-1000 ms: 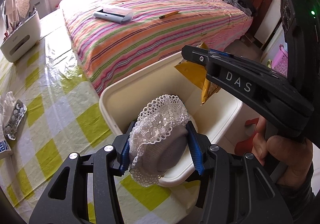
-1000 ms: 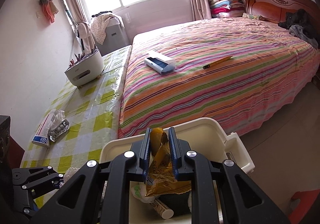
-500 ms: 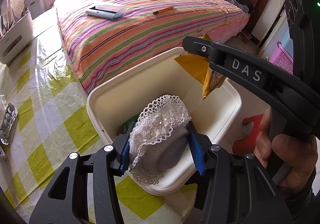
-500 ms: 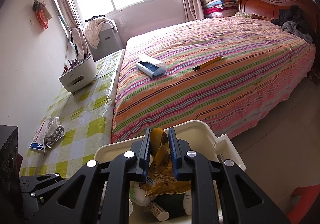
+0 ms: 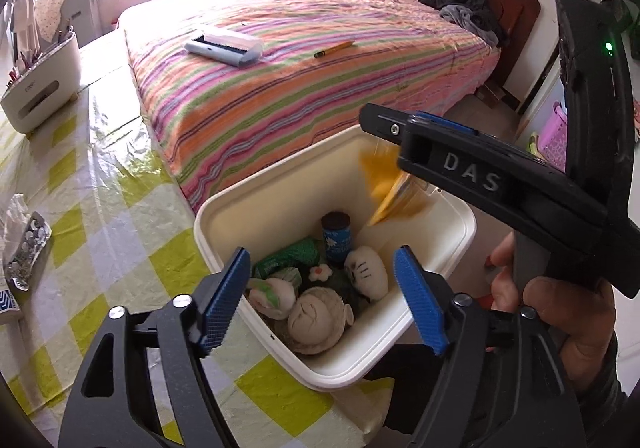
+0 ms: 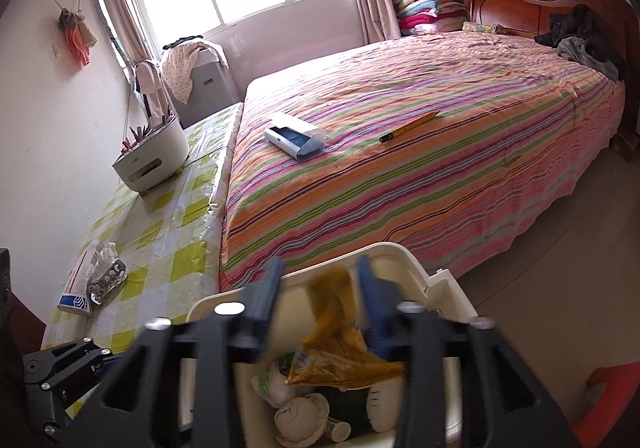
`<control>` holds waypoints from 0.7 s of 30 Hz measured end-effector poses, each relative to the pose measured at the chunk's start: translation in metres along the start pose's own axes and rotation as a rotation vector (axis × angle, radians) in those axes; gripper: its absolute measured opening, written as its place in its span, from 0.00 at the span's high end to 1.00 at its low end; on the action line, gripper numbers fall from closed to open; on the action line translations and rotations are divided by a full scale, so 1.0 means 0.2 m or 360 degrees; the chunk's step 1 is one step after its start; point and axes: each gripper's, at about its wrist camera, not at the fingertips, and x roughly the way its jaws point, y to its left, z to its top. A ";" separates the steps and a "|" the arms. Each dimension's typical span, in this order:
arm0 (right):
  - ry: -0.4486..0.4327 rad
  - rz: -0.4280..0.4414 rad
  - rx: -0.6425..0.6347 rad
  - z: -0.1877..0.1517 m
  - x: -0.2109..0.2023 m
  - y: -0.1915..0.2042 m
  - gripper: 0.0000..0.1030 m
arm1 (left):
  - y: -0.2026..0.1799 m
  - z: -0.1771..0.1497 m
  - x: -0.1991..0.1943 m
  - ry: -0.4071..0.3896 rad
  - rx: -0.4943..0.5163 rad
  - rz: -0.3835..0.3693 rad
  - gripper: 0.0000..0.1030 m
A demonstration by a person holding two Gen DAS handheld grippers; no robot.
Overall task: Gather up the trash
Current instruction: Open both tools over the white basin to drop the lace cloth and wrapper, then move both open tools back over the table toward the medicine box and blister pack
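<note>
The left claw (image 5: 320,300) hangs over the near edge of the white bin (image 5: 468,232), its jaws apart after just opening, with nothing between the blue pads (image 5: 224,300). The lace cloth bundle (image 5: 318,318) lies in the bin just below the gap, at 6 o'clock among the other trash: a green wrapper (image 5: 290,258) at 10 o'clock of it, a small blue can (image 5: 337,236) at 12, a white soft toy (image 5: 366,273) at 2.

The right claw (image 6: 318,290) is over the bin's far side, at 2 o'clock in the left view, gripped by a hand (image 5: 560,300). Its jaws have also just been opening and stand apart. The yellow wrapper (image 6: 340,348) is blurred between and below them; whether a pad touches it cannot be told.

The bin stands at the edge of the checked bench (image 5: 100,216), beside the striped bed (image 5: 320,88).
</note>
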 end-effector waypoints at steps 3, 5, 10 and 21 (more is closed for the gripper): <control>-0.0016 -0.0003 -0.0005 0.01 0.00 0.00 0.42 | 0.01 -0.01 -0.02 -0.0010 0.0005 0.0012 0.27; -0.0005 0.0012 0.0004 0.01 0.00 0.00 0.42 | 0.01 -0.01 -0.02 -0.0008 0.0009 0.0018 0.27; 0.0001 0.0012 0.0000 0.01 0.00 0.01 0.42 | 0.01 -0.03 -0.03 -0.0006 0.0009 0.0031 0.26; 0.0043 0.0022 -0.0016 0.02 0.04 0.08 0.42 | 0.07 -0.04 -0.10 -0.0021 -0.0019 0.0067 0.25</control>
